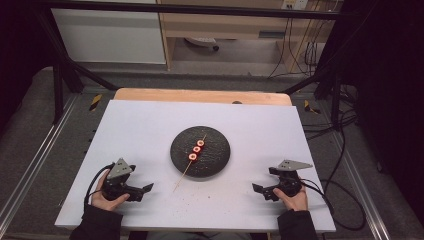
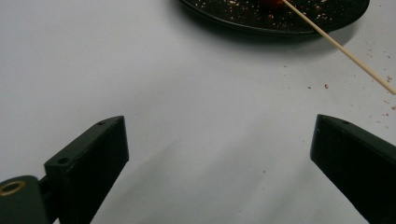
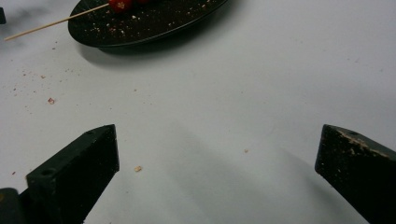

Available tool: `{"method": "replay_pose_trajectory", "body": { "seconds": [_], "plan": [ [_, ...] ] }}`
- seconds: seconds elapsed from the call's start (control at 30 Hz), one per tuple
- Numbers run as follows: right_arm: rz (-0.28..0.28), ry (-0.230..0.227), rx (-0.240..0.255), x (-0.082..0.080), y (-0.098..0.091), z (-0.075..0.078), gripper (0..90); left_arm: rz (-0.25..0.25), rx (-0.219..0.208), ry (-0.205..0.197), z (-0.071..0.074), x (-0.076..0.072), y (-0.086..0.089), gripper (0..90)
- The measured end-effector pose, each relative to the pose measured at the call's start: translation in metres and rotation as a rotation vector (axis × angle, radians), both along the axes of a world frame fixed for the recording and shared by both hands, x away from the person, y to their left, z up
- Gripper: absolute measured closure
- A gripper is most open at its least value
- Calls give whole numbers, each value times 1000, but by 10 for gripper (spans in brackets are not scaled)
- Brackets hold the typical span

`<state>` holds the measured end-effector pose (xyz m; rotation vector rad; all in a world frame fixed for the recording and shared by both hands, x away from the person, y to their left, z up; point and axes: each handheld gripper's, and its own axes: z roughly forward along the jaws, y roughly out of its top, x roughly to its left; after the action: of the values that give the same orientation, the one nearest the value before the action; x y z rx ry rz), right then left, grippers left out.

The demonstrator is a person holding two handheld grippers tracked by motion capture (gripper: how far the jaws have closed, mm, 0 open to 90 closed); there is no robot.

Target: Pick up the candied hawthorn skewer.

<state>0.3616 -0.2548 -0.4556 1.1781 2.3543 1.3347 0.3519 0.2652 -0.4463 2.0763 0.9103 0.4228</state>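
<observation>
Black plate (image 1: 216,162) mid-tabletop with wooden skewer (image 1: 192,157) of three red pieces, left gripper (image 1: 145,190) and right gripper (image 1: 257,190) near front edge, well apart from it, jaws wide, nothing between.

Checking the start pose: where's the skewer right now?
In the high view the skewer lies across the black plate mid-table, its bare end sticking off the near-left rim toward the left gripper.

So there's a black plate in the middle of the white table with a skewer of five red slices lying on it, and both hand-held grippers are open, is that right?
Not quite: the skewer carries three red slices, not five, as the high view shows. The rest holds: black plate mid-table, left hand-held gripper and right hand-held gripper open.
</observation>
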Motion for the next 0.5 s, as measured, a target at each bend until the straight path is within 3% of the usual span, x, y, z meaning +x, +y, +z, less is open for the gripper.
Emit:
{"method": "replay_pose_trajectory", "body": {
  "seconds": [0.5],
  "plan": [
    [2, -3, 2, 0, 1, -1, 8, -18, 11, -2, 2, -1, -10, 44]
  ]
}}
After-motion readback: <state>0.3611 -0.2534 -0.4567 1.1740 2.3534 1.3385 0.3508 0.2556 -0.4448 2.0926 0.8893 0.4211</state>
